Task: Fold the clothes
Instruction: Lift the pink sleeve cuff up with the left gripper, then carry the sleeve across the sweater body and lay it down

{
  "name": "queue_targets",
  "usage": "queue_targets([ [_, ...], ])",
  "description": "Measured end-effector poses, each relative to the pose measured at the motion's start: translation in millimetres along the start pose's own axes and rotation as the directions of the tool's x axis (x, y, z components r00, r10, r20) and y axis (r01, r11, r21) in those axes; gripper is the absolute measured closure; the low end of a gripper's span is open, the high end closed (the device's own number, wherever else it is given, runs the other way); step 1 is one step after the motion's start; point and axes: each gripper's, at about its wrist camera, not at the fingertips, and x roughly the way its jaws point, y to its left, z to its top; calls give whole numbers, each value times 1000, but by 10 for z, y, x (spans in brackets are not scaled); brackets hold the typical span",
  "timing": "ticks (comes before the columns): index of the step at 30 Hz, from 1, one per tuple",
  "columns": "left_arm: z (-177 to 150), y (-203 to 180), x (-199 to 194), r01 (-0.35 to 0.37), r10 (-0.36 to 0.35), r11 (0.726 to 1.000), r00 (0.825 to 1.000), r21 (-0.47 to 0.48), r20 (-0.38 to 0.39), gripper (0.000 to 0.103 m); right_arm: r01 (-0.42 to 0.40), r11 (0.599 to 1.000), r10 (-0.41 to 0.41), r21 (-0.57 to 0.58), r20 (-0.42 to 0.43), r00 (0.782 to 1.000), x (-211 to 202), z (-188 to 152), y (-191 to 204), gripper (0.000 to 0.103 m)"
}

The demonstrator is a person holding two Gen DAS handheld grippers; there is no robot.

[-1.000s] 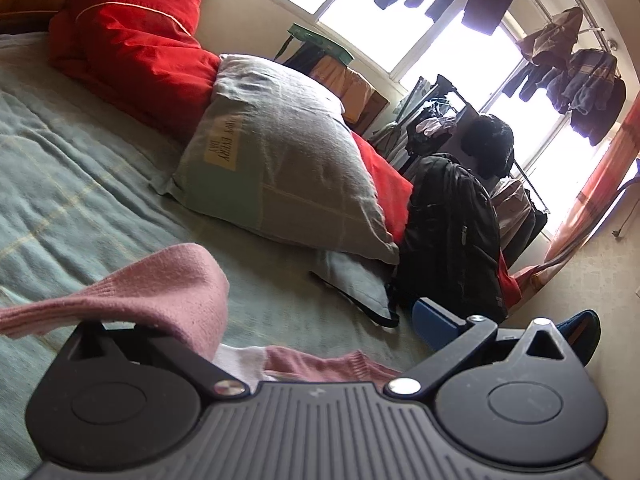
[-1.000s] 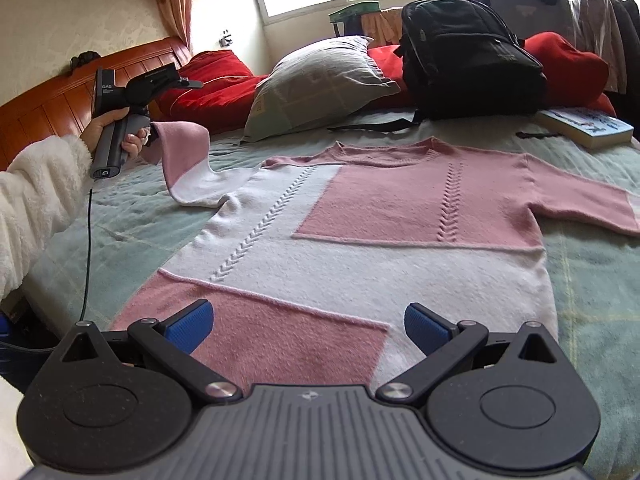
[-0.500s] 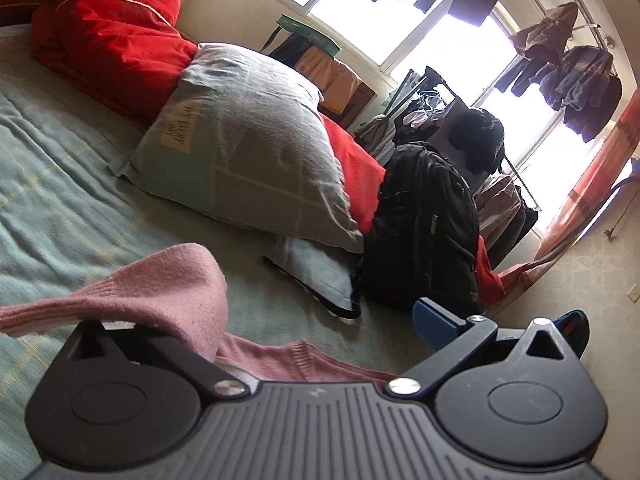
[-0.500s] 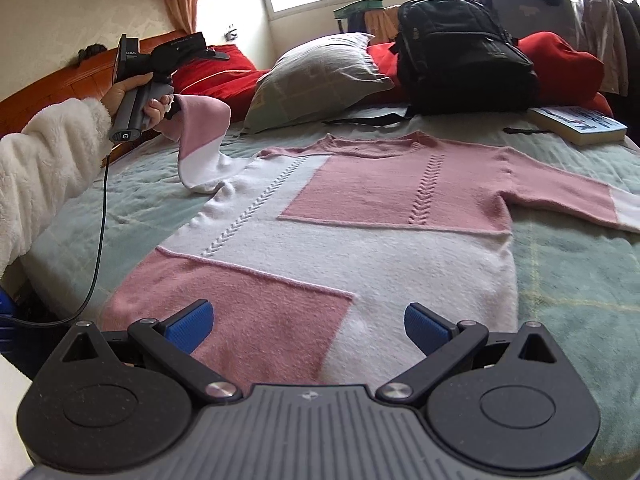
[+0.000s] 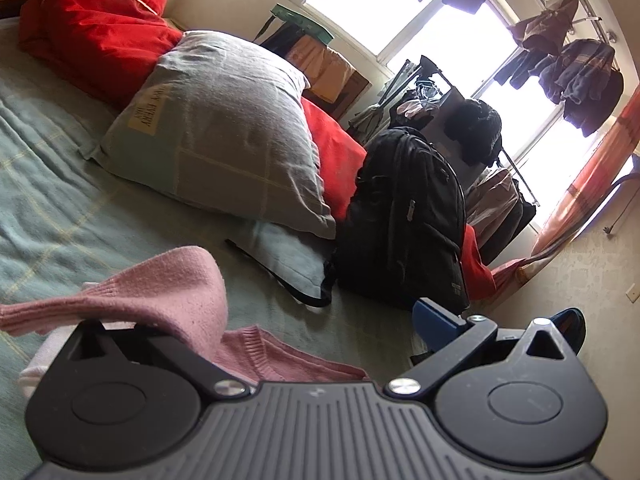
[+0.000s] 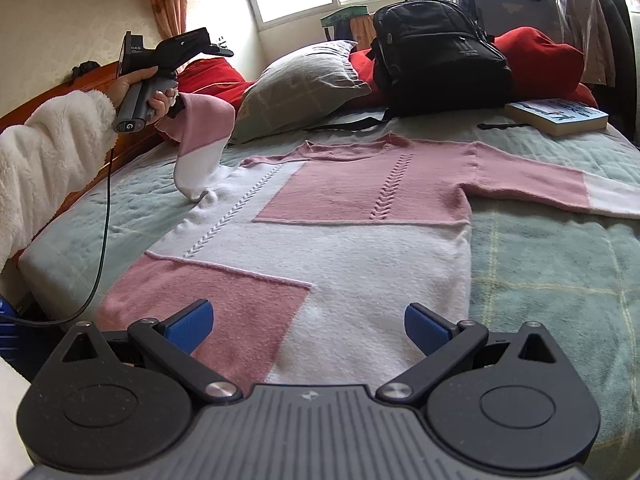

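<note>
Pillow (image 5: 224, 132) label — "ENJOY EVERY"; rest unreadable.

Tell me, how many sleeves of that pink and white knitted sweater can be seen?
2. One sleeve is lifted off the green bedspread by the left gripper; the other sleeve lies flat, stretched toward the bed's right side.

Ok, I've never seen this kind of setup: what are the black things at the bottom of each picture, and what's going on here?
They are handheld two-finger grippers, each with a camera looking along its fingers. The right gripper, open and holding nothing, hovers at the hem of a pink and white sweater spread flat on the bed. Its view also shows a person's hand holding the left gripper, which lifts the sweater's sleeve. The left view shows that sleeve draped over one finger; whether it is clamped is unclear. A pillow, backpack and book lie beyond.
</note>
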Motion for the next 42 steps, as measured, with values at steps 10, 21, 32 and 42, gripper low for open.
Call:
queue_targets([
  [10, -99, -384, 221, 14, -13, 999, 1000, 29, -28, 1, -11, 1000, 11, 18, 4, 1000, 3, -57, -107, 0],
  [21, -273, -746, 489, 32, -26, 996, 996, 79, -80, 1, -19, 999, 18, 50, 20, 1000, -14, -107, -206, 0],
  [32, -427, -882, 716, 20, -6, 994, 992, 111, -126, 1, -22, 998, 21, 62, 25, 999, -20, -116, -233, 0],
  [42, -614, -844, 956, 9, 15, 992, 982, 126, -188, 1, -10, 997, 9, 71, 15, 1000, 21, -120, -245, 0],
])
